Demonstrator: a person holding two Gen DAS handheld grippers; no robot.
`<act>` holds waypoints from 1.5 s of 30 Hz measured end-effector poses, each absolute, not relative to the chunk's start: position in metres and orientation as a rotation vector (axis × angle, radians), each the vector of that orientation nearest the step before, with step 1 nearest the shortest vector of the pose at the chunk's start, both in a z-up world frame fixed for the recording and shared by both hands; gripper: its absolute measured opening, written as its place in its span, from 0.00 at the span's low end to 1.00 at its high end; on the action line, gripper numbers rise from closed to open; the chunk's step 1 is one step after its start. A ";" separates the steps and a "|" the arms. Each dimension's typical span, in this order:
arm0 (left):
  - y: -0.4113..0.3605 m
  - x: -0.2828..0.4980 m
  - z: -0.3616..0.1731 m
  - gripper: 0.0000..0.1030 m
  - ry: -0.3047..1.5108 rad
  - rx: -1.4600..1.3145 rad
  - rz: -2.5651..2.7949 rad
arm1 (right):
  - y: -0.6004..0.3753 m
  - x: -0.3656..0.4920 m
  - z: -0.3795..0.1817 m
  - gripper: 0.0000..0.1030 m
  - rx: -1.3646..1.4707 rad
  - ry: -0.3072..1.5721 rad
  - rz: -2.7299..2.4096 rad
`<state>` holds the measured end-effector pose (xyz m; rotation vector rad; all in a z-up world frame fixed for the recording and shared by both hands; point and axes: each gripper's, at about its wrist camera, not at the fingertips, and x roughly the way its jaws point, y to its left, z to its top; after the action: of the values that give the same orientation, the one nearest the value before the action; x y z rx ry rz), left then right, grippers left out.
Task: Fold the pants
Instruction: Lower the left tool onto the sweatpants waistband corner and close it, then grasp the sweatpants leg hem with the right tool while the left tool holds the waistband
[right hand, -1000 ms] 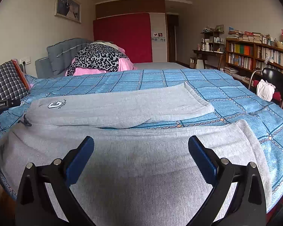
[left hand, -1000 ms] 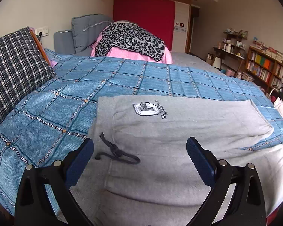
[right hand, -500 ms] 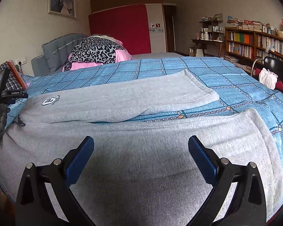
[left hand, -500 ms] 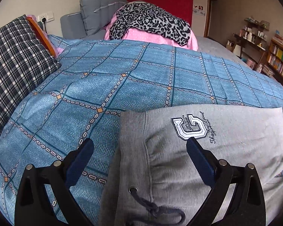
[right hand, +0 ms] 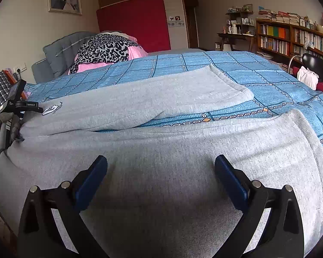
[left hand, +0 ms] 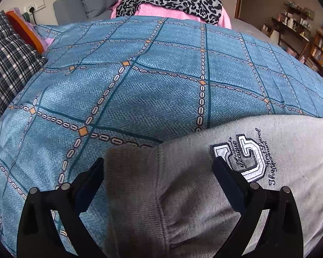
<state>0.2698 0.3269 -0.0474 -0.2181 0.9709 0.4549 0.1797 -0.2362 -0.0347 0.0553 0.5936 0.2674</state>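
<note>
Grey sweatpants (right hand: 161, 150) lie spread across the blue patterned bedspread (right hand: 269, 79), waist to the left, both legs running right with a strip of bedspread between them. In the left wrist view the far corner of the waistband (left hand: 131, 176) and the white embroidered logo (left hand: 241, 159) fill the lower frame. My left gripper (left hand: 159, 169) is open, its jaws straddling that waistband corner close above the cloth. My right gripper (right hand: 161, 167) is open low over the near leg, with nothing pinched. The left gripper also shows at the waist (right hand: 13, 116) in the right wrist view.
A plaid pillow (left hand: 6, 68) lies at the bed's left. A leopard-print and pink pile (right hand: 105, 51) sits by the grey headboard (right hand: 60, 49). Bookshelves (right hand: 295, 40) and a black chair (right hand: 312, 68) with a white bag stand to the right.
My left gripper has dropped and moved forward along the waistband to its far corner, the logo now large beside it. My right gripper has edged closer over the near leg. Both stayed open.
</note>
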 end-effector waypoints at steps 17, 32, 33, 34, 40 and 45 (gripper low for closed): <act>0.340 0.271 -0.048 0.46 0.886 -0.319 0.304 | -0.214 0.193 -0.026 0.98 -0.020 0.622 0.288; 0.329 0.241 -0.020 0.36 0.707 -0.344 0.222 | -0.274 0.299 0.014 0.98 0.019 0.623 0.110; 0.330 0.242 -0.020 0.36 0.708 -0.348 0.222 | -0.282 0.313 0.017 0.98 0.035 0.627 0.097; 0.331 0.242 -0.020 0.36 0.710 -0.352 0.222 | -0.289 0.326 0.019 0.98 0.055 0.633 0.085; 0.334 0.244 -0.022 0.36 0.714 -0.374 0.222 | -0.324 0.403 0.021 0.98 0.198 0.690 0.048; 0.337 0.244 -0.022 0.36 0.710 -0.383 0.220 | -0.323 0.459 0.017 0.98 0.190 0.721 0.049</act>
<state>0.2436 0.3367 -0.0225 -0.3830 0.7101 0.2199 0.4590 -0.3230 0.0168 0.1898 0.7212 0.0495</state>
